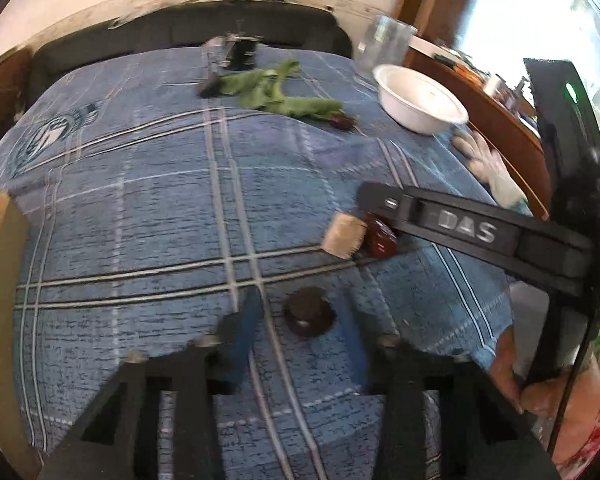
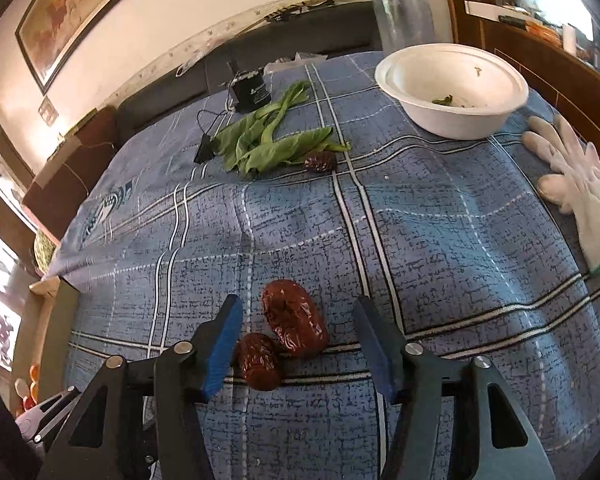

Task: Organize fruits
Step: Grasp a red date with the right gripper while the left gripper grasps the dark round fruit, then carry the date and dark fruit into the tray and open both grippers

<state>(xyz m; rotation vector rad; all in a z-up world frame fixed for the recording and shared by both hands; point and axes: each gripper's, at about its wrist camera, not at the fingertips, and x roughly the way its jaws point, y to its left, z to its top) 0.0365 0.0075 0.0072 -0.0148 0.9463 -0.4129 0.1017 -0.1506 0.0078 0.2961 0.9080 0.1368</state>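
Hovering low over a blue plaid tablecloth [image 2: 440,220], the right gripper [image 2: 296,344] points forward with its blue-padded jaws spread apart. Two wrinkled red dates lie between them: the larger date [image 2: 294,318] farther out, the smaller date [image 2: 258,366] just beside the left pad, the two touching. A third date [image 2: 320,162] rests well beyond, against a bunch of green leaves [image 2: 268,136]. A white bowl [image 2: 452,90] sits at the far right, with a white glove [image 2: 576,176] near it. From the left wrist view, the left gripper [image 1: 300,332] also has its jaws apart, a dark date [image 1: 309,317] sitting between them. The right gripper's black arm reaches in from the right there.
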